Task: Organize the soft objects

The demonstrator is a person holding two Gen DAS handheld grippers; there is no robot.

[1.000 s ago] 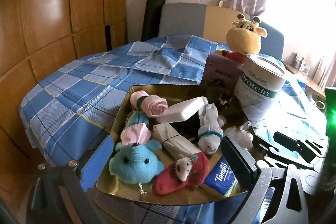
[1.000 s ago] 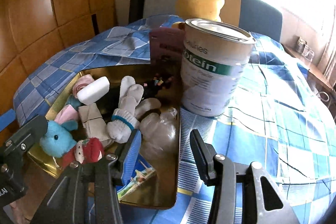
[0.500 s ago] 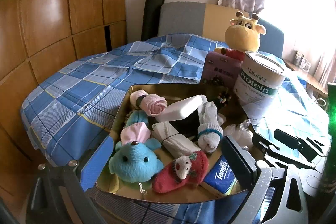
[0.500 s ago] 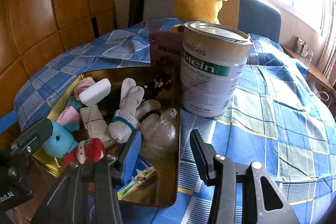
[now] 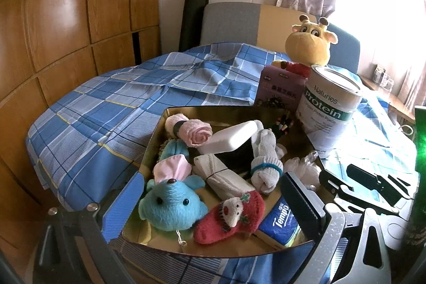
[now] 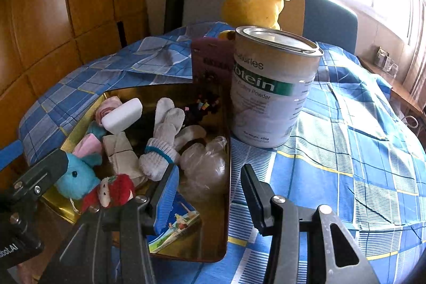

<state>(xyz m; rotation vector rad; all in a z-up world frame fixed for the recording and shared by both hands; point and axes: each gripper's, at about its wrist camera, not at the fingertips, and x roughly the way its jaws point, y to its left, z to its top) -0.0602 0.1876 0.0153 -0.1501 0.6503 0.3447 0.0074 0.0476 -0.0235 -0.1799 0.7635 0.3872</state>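
Both grippers have their fingers apart and hold nothing: the left gripper (image 5: 210,201) over the gold tray (image 5: 221,112), the right gripper (image 6: 209,184) at the tray's 3 o'clock edge.

The left gripper (image 5: 210,200) has two long fingers with ribbed blue pads (image 5: 125,204) on the faces turned toward each other, set on dark grey metal arms with round silver screw heads just behind the pads. The right gripper (image 6: 210,192) is built alike: black fingers (image 6: 253,193), a blue ribbed pad on its left finger, and silver screws on the grey brackets behind each finger, which are cut through with triangular openings. In the right wrist view, a black block behind the left gripper's finger carries white lettering, partly cut off.
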